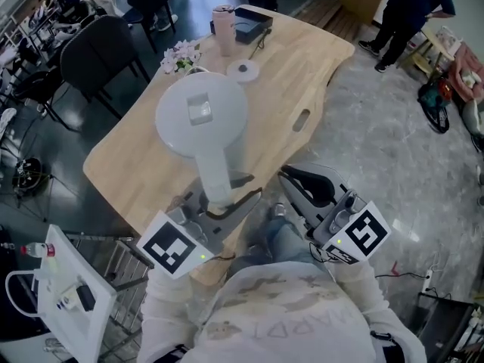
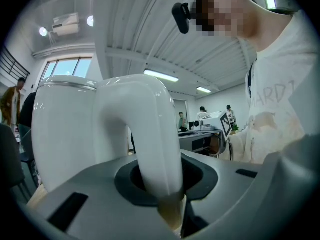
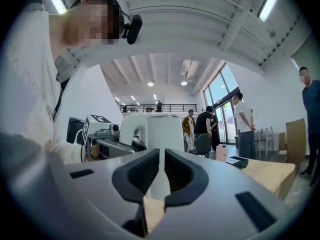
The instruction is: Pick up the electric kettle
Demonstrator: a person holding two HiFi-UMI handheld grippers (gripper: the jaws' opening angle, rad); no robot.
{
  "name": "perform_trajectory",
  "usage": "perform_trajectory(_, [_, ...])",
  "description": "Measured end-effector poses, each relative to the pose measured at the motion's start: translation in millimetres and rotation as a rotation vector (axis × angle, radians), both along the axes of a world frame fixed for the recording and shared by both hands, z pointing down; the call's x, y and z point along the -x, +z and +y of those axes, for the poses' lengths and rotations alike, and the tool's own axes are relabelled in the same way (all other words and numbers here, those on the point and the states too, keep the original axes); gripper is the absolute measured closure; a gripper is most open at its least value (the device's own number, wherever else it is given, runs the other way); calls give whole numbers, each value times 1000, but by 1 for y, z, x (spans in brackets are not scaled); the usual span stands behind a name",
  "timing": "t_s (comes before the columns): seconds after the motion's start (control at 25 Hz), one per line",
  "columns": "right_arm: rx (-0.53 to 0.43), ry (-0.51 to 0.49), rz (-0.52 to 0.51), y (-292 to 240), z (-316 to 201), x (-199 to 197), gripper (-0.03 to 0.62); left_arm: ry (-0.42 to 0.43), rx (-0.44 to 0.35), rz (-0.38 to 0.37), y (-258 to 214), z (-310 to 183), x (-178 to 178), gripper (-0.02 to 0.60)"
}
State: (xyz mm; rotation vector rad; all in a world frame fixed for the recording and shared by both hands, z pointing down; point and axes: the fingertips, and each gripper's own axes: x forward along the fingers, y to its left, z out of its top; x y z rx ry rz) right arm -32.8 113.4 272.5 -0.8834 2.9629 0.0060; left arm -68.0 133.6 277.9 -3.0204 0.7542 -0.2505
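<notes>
Two tongs are out, but only one is working. The left tongs [image 1: 215, 203] are clenched on the handle [image 1: 214, 174] of the white electric kettle [image 1: 200, 116], pinching the lower run of its loop. The right tongs [image 1: 291, 178], just to the right of that handle, are drawn together with nothing between them.

The kettle hangs over the near end of the wooden tabletop [image 1: 302, 66]. It looks large under the head camera, so it seems to be clear of the surface, though its underside is hidden and I cannot be sure. Beyond the kettle lies a small white disc [image 1: 243, 69], and farther off a pink tumbler [image 1: 224, 29].

I judge that the grasp is made and the lift is in hand. The next move calls for a firm, level hold, because the body's weight sits well ahead of the pinch and could tip it forward.

The kettle stands upright, its long axis vertical and its lid facing up. The handle points back toward the person. I cannot make out the spout.
</notes>
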Motion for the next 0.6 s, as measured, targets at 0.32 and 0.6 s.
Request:
perform_trajectory(0.32, [-13,-15,0,-6,19,2,554,-38,3,39,-7,19,-1,502])
perform_trajectory(0.6, [-28,-30,3,-15,17,-12,554,-87,-23,31,-13,16,-17,502])
